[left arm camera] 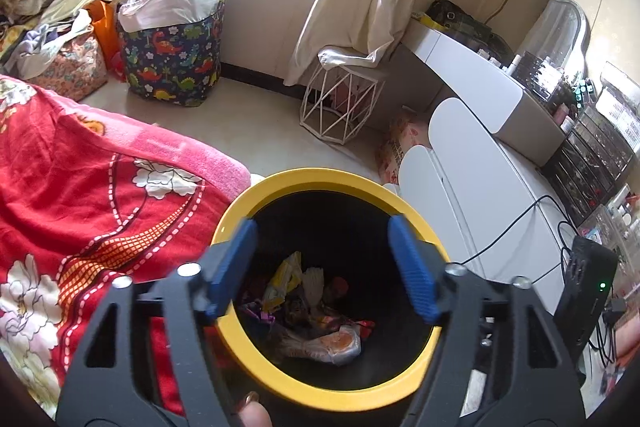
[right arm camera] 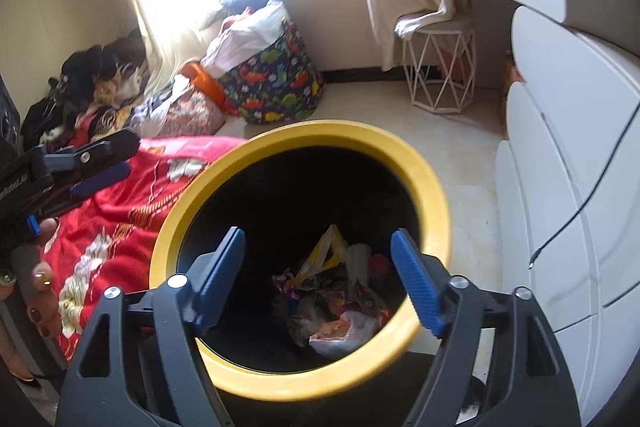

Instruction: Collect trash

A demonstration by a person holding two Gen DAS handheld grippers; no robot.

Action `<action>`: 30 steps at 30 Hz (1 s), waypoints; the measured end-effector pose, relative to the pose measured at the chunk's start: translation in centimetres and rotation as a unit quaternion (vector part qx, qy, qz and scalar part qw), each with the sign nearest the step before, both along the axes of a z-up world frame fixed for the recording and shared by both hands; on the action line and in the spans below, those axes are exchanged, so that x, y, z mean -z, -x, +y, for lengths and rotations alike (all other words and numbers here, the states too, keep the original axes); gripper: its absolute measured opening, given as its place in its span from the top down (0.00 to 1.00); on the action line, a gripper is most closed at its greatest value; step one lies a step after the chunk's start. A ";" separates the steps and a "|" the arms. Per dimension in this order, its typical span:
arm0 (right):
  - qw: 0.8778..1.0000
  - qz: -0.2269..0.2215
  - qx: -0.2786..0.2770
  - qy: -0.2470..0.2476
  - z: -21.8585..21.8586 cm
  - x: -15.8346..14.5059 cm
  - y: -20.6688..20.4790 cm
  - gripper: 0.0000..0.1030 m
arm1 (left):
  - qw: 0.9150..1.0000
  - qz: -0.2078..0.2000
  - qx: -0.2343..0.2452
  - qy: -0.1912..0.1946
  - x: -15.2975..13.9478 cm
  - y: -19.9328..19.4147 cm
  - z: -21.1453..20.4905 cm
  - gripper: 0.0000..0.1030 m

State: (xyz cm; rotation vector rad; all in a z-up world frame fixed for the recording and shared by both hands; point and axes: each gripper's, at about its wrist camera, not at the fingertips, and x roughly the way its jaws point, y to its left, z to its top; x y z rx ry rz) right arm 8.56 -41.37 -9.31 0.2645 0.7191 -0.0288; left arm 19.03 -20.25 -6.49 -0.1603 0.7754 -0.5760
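Observation:
A black trash bin with a yellow rim (left arm camera: pixel 304 183) stands on the floor beside the bed; it also shows in the right wrist view (right arm camera: pixel 320 135). Several crumpled wrappers (left arm camera: pixel 316 323) lie at its bottom, also seen in the right wrist view (right arm camera: pixel 336 303). My left gripper (left arm camera: pixel 322 227) is open and empty, hovering over the bin's mouth. My right gripper (right arm camera: pixel 318 237) is open and empty, also above the bin's mouth. The left gripper (right arm camera: pixel 100 163) shows at the left of the right wrist view, over the bed.
A red floral blanket (left arm camera: pixel 80 207) covers the bed to the left. A white dresser (left arm camera: pixel 472 163) stands to the right, with a cable and black device (left arm camera: pixel 584 287). A dinosaur-print basket (left arm camera: pixel 172 63) and a white wire stool (left arm camera: pixel 340 103) stand farther back.

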 end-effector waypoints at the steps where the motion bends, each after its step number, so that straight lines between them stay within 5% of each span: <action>1: 1.000 -0.007 0.004 0.001 -0.1 -0.2 0.3 0.23 | 1.000 -0.002 -0.002 0.002 -0.1 0.2 0.3 0.30; 6: 0.999 -0.042 0.009 0.006 -0.1 -1.7 1.2 0.16 | 0.999 -0.025 -0.020 -0.017 -0.9 1.1 1.6 0.11; 10: 0.997 -0.071 0.005 0.022 0.9 -2.7 2.1 0.07 | 0.998 -0.046 -0.039 -0.025 -1.7 2.5 3.3 0.11; 30: 0.966 -0.232 0.007 0.110 7.2 -5.7 8.0 0.06 | 0.973 -0.144 -0.172 -0.061 -4.3 10.3 12.3 0.11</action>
